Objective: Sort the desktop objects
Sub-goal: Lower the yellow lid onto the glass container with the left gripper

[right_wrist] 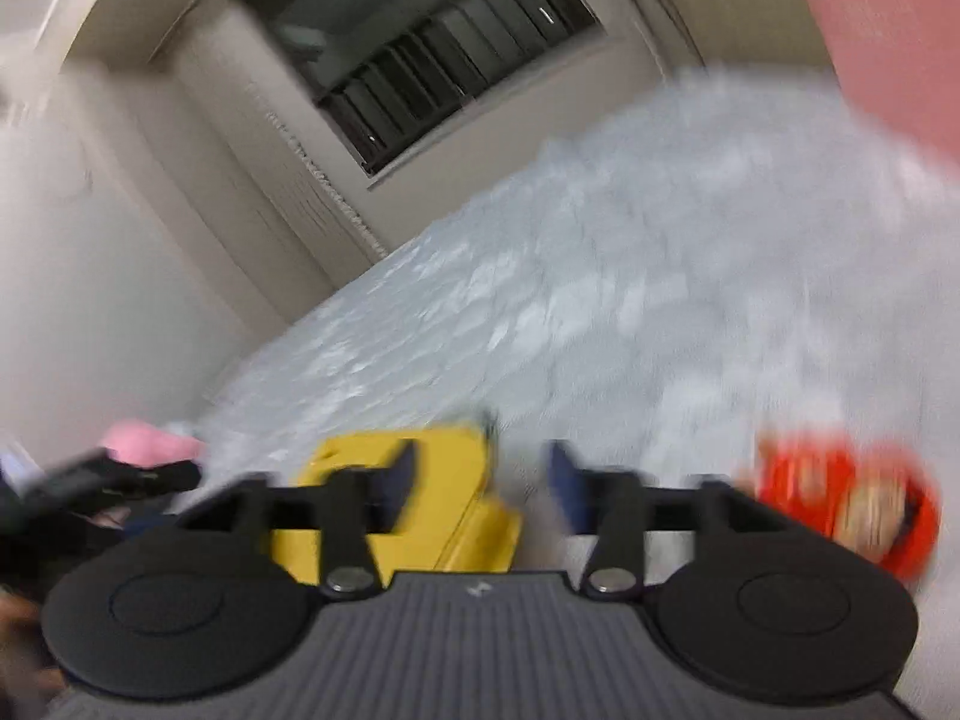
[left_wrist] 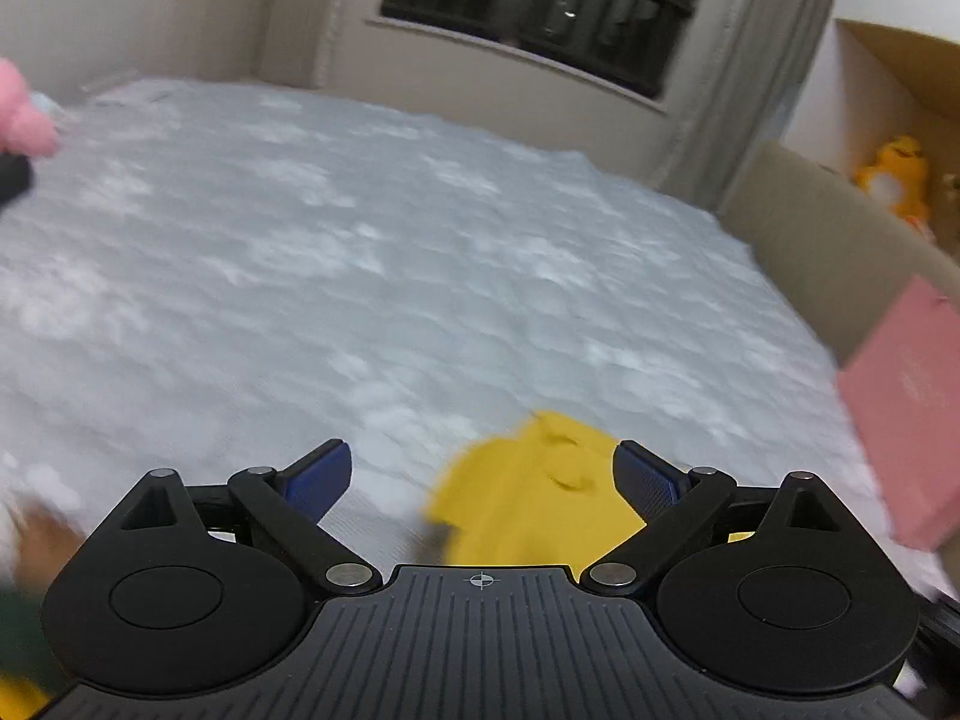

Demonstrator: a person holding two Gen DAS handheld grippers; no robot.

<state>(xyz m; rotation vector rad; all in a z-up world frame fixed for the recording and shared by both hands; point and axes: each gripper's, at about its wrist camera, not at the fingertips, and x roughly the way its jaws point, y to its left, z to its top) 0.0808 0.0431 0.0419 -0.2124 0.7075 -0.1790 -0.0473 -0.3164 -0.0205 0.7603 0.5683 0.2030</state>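
- Pink: a soft pink object (left_wrist: 21, 114) sits at the far left edge of my left wrist view, above a dark bar; both are cut off by the frame and blurred.
- Pale grey-white quilted surface (left_wrist: 360, 252): it fills the middle of both views and carries the objects.
- Left gripper (left_wrist: 483, 474): my jaws stand wide apart. The blue pads (left_wrist: 321, 474) press on nothing.
- Yellow object (left_wrist: 528, 492): it lies on the surface between my left fingers, close against the right-hand pad. Whether it touches that pad I cannot tell, owing to blur.
- Pink box (left_wrist: 906, 414): it stands at the right edge of the left wrist view, in front of a beige board; a cardboard box (left_wrist: 900, 60) behind holds a yellow plush toy (left_wrist: 897, 177).
- Right wrist view, far left: a pink soft shape (right_wrist: 150, 441) rests above a dark tool and a hand, both too blurred to read.
- Right gripper (right_wrist: 480, 480): my jaws are partly open, with a clear gap between the pads and nothing gripped.
- Yellow box (right_wrist: 456, 480): it lies just beyond and beneath my left-hand finger, extending into the gap; contact cannot be confirmed.
- Red-orange packet (right_wrist: 852, 504): it lies on the surface outside my right-hand finger, apart from the yellow box.
- Dark window (right_wrist: 420, 42): it is set in the wall behind the surface.
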